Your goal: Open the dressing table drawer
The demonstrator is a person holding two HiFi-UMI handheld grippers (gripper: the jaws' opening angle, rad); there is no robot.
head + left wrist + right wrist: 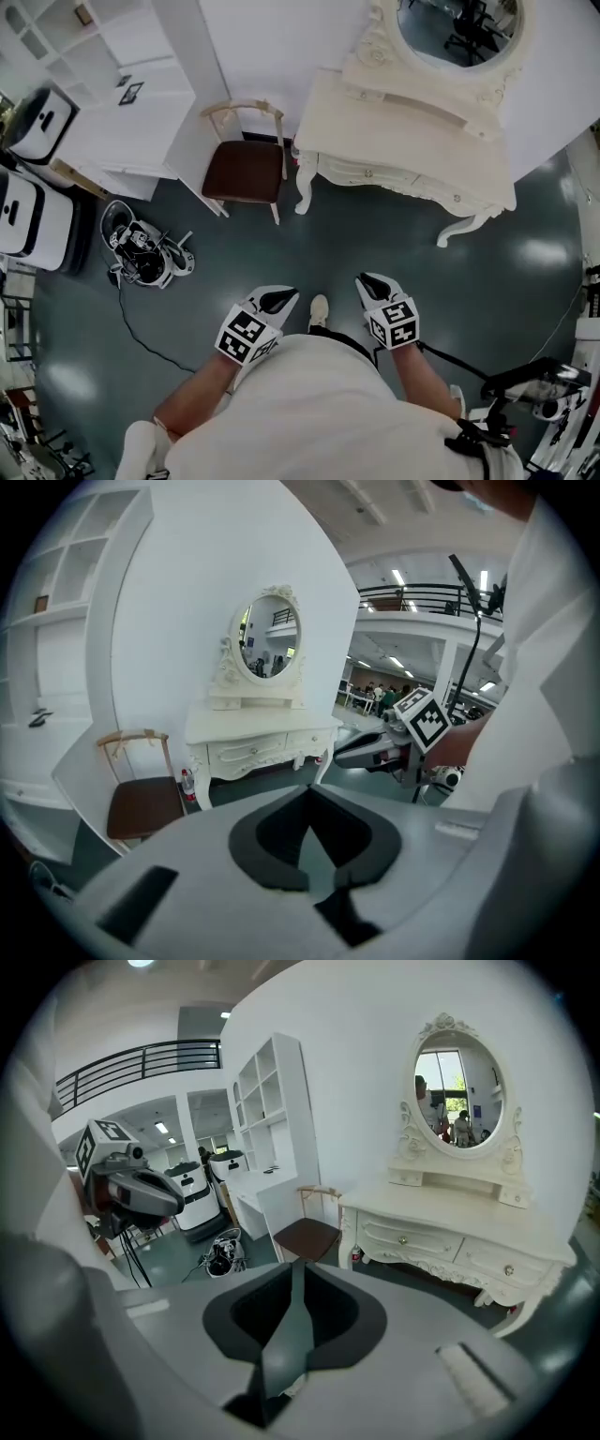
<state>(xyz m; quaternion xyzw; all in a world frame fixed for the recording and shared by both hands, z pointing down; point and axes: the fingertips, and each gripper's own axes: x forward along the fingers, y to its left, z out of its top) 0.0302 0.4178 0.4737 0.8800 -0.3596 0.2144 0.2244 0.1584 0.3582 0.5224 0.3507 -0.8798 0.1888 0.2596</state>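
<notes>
drawer (367, 172) shut, untouched | left tongs (280, 298) pressed together, right tongs (374, 282) slightly spread, both empty | well short of table (412, 141), aimed there for approach

L gripper (280, 299) & R gripper (374, 282) are held side by side low in front of the torso (319, 412), apart from each other, both pointing fwd and tilted down. L jaws: tips together, nothing btwn. R jaws: a narrow slit apart, nothing btwn, pads on nothing. Marker cubes face up to the head cam: L cube (246, 336), R cube (394, 323). Bare forearms run back to the body, L forearm (192, 401) angling out left, R forearm (422, 375) out right. Hands are hidden under the cubes.
</notes>
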